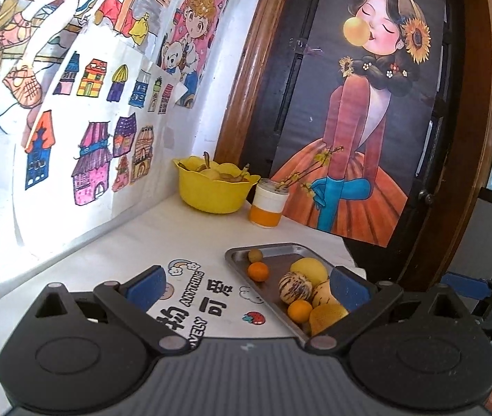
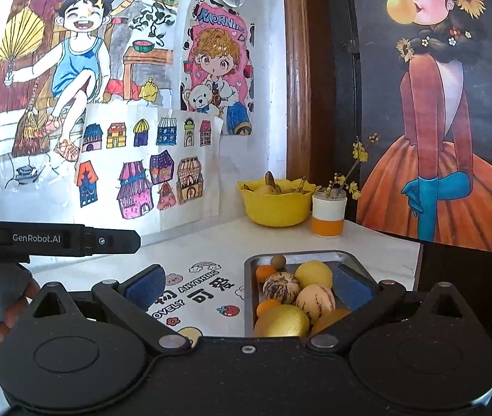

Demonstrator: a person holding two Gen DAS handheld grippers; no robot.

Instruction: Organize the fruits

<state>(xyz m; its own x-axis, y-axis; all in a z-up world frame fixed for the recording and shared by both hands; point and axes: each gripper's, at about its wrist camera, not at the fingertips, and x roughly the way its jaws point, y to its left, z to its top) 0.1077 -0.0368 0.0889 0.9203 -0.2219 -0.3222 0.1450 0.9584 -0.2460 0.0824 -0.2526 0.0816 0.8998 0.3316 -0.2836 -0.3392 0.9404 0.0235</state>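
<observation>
Here the metal tray (image 2: 318, 256) lies on the white table, its long axis running toward the yellow bowl (image 2: 275, 204) behind it. The fruits (image 2: 313, 274) piled in the tray sit just ahead of the right gripper (image 2: 249, 286), the nearer one. The left gripper (image 1: 246, 286) hovers leftward. Both are spread wide, empty.

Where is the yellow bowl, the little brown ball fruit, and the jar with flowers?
yellow bowl (image 1: 211, 196), left wrist view, on its front wall.
small brown round fruit (image 2: 278, 261), right wrist view, on its middle.
jar with flower twigs (image 2: 328, 215), right wrist view, on its white band.
</observation>
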